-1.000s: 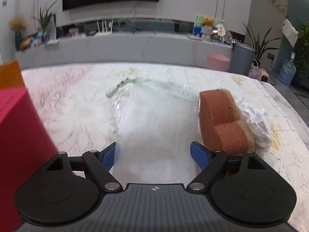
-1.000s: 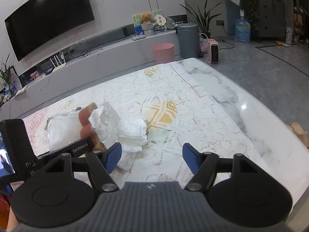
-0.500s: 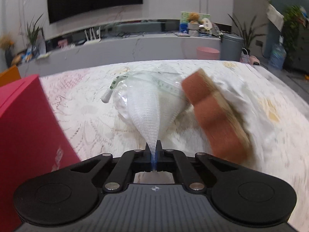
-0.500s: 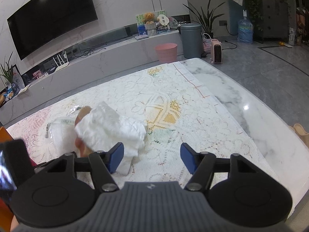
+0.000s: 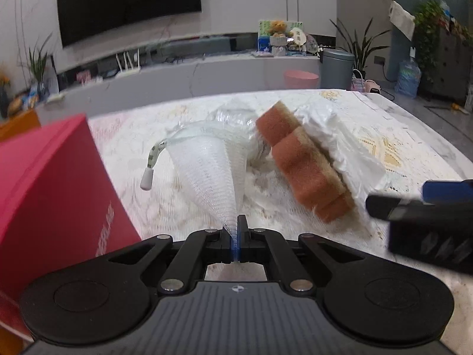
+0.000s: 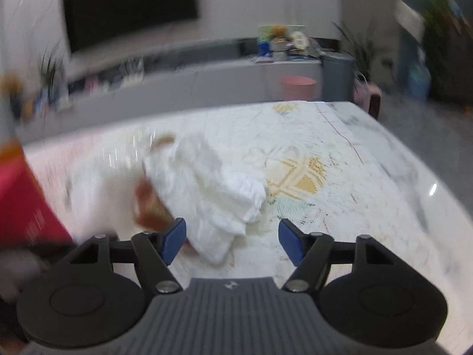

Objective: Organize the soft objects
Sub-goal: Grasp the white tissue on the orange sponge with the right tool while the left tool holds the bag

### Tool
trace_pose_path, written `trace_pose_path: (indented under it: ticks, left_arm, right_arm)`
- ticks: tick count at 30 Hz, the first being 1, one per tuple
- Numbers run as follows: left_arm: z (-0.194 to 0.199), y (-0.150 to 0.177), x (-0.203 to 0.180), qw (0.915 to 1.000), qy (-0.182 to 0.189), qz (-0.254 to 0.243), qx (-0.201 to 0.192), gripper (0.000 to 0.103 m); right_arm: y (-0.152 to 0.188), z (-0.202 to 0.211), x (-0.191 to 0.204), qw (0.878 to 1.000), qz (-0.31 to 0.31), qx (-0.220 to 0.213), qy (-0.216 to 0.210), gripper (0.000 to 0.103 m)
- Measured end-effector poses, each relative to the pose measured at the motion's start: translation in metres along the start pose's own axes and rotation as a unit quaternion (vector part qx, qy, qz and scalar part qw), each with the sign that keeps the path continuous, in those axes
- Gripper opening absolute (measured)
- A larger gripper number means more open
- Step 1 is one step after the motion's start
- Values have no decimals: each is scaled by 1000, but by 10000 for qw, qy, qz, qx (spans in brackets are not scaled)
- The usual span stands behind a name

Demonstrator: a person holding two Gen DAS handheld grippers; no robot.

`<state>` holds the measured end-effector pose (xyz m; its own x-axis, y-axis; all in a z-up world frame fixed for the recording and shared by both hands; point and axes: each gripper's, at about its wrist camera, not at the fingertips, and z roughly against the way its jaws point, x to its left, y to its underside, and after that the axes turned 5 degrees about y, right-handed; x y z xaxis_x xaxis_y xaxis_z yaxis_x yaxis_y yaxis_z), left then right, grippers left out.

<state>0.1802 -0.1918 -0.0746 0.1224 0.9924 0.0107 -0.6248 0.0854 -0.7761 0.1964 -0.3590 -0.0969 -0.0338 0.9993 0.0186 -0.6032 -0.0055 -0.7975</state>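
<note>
The left gripper [image 5: 237, 230] is clamped on the near edge of the white mesh bag [image 5: 212, 165], its jaws pressed together with only a thin pinch of netting between them. The bag is pulled into a cone that fans out from the pinch toward the far side of the table [image 5: 414, 136], its drawstring toggle [image 5: 147, 178] dangling free on the left. Holding one edge like this probably serves to lift and steady the bag's mouth so the other hand can feed things into it.

Just right of the bag lies the orange sponge [image 5: 304, 174], tilted up on its side and leaning against the crumpled white cloth [image 5: 340, 145] behind it; the two touch along the sponge's far-right face. A red box [image 5: 56, 189] stands at the left edge, close to the bag, a likely home for the packed items.

The right gripper [image 6: 232, 238] has its jaws apart, with nothing pressed between the blue pads. It hovers at the near end of the white cloth, one fold of which reaches into the gap. Its picture is smeared by motion, so whether the left pad touches the sponge I cannot tell. The approach suggests the cloth or sponge is the next thing to be picked up and put in the bag
</note>
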Motion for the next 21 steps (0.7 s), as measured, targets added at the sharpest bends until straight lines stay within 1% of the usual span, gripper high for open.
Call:
trace_pose_path:
  ticks: [1,3,5,7,9,11,13,14,15,16,18,19,21]
  left_arm:
    - [-1,-3,1,9999,49,115,11,1]
    - [-3,-3,5,9992,234,314,127,1]
    - [-4,-3,5,9990,298,294,148,1]
    - [0,-1,6,9994,235,228,102,1]
    - [2,0,9,9995,189,235,124,1]
    - [4,-1,13,9990,296,296,173,1]
    - [4,-1,13,9990,305,260,173,1]
    - [6,-1,12,9992,299,208,158,1]
    - [7,0,10,9994,293,156,141,1]
    - [8,0,10,9994,296,122,115,1]
    - [10,1,8,9995,302,93,98,1]
    - [10,1,8,9994,302,106,98,1]
    - [11,0,9,9991,362,168,147,1]
  right_arm:
    - [2,-4,3,9998,171,26,22,62]
    - [2,-12,4,9993,369,10,-10,62]
    - [-1,-16,7,9987,467,-192,-32,62]
    - [-4,-20,14,9979,584,-243,-158,63]
    - [0,-20,19,9968,712,-277,-245,67]
    - [3,-21,18,9957,824,-212,-375,72]
    - [5,-23,23,9902,1344,-112,-350,75]
    - [6,-22,26,9865,1604,-118,-293,87]
    - [8,-20,29,9818,1875,-113,-286,94]
    - [11,-17,32,9780,2057,-231,-270,99]
    - [16,-12,40,9740,2171,-612,-191,99]
    - [18,-13,44,9730,2193,-704,-147,99]
    - [22,-17,54,9690,2351,-752,-113,99]
